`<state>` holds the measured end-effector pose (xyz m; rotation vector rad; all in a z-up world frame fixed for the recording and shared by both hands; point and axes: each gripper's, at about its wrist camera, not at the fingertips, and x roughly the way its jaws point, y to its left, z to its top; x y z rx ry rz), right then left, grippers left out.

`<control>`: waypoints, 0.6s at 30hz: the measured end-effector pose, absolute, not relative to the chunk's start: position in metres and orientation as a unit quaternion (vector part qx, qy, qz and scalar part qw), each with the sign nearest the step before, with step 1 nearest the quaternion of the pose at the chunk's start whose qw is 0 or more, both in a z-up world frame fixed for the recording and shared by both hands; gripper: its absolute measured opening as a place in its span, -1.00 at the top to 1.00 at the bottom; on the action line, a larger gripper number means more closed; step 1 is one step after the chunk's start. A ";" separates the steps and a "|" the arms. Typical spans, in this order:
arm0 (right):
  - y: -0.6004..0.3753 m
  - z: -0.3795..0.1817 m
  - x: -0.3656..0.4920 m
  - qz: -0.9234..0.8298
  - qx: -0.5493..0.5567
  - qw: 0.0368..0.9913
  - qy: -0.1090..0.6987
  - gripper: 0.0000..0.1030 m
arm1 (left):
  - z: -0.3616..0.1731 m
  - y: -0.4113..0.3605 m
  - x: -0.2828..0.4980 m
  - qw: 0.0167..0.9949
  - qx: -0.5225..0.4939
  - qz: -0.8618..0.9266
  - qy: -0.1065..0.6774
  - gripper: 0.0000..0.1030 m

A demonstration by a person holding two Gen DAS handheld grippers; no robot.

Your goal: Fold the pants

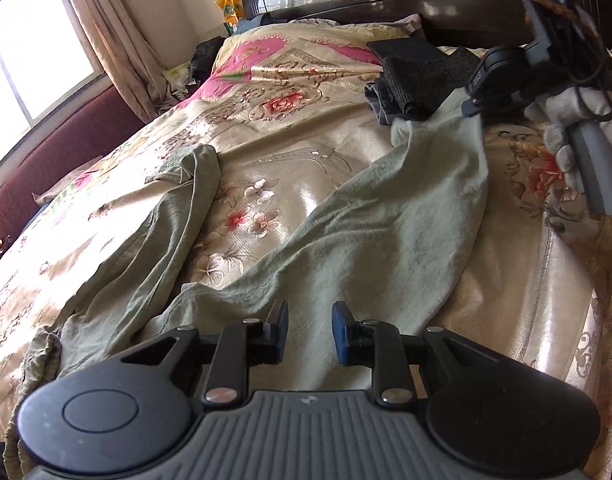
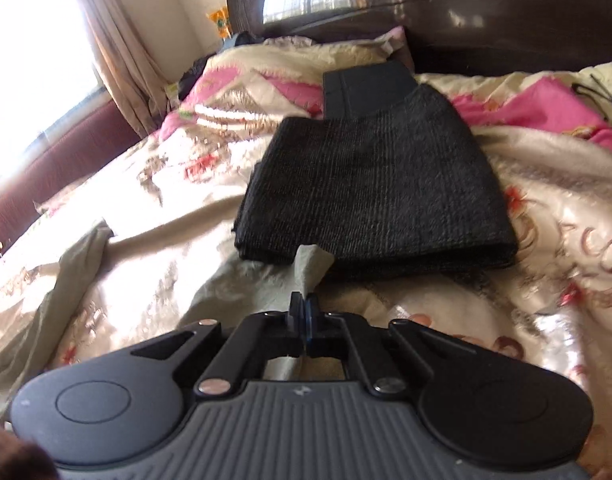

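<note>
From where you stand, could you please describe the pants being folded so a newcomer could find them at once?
Start at the floral bedspread below the dark headboard. The pale green pants lie spread across it, legs splayed, one leg end pinched in the right tongs. The dark folded clothes beside them are neatly stacked; the pants are light, thin and wrinkled.

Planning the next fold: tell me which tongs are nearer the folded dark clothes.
Right. The right tongs are shut on a pant leg end of the green pants right beside the dark clothes. The left tongs are open over the pants' upper part, farther away.
</note>
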<state>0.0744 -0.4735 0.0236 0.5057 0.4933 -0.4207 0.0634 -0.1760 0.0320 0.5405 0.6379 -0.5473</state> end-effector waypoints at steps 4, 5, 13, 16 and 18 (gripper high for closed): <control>-0.478 0.041 0.031 -0.243 0.216 0.921 0.213 0.99 | 0.035 -0.176 0.059 0.882 0.249 -0.268 0.297 0.21; -0.479 0.039 0.029 -0.255 0.199 0.919 0.225 0.99 | 0.035 -0.176 0.058 0.882 0.248 -0.268 0.298 0.20; -0.477 0.025 0.020 -0.293 0.164 0.898 0.286 0.67 | 0.029 -0.151 0.061 0.887 0.238 -0.245 0.310 0.09; -0.450 0.047 0.022 -0.283 0.114 0.916 0.260 0.47 | 0.027 -0.124 0.069 0.893 0.239 -0.213 0.315 0.07; -0.427 0.059 0.033 -0.258 0.082 0.931 0.247 0.34 | 0.025 -0.101 0.077 0.898 0.238 -0.187 0.319 0.07</control>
